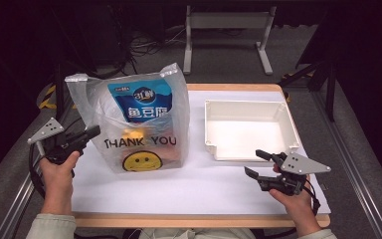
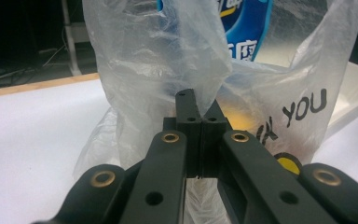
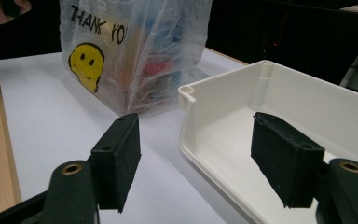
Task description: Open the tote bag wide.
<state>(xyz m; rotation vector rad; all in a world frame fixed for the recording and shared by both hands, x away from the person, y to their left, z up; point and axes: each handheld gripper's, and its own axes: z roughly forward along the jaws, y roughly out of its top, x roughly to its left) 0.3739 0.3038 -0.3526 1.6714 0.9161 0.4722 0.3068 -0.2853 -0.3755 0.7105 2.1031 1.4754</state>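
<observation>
A see-through plastic bag (image 1: 139,119) printed "THANK YOU" with a yellow smiley stands on the white table cover, left of centre. A blue snack package (image 1: 140,101) and some orange items sit inside it. My left gripper (image 1: 95,131) is at the bag's left side, and in the left gripper view its jaws (image 2: 200,109) are pressed together with the bag's film (image 2: 168,56) gathered at their tips. My right gripper (image 1: 252,163) is open and holds nothing, just in front of an empty white tray (image 1: 243,103). The right gripper view has the tray's corner (image 3: 186,93) and the bag (image 3: 135,51) beyond the spread pads.
The tray sits at the table's right half, close to the bag's right side. A wooden table edge (image 1: 199,220) runs along the front. Beyond the table a white metal frame (image 1: 229,22) stands on the dark floor.
</observation>
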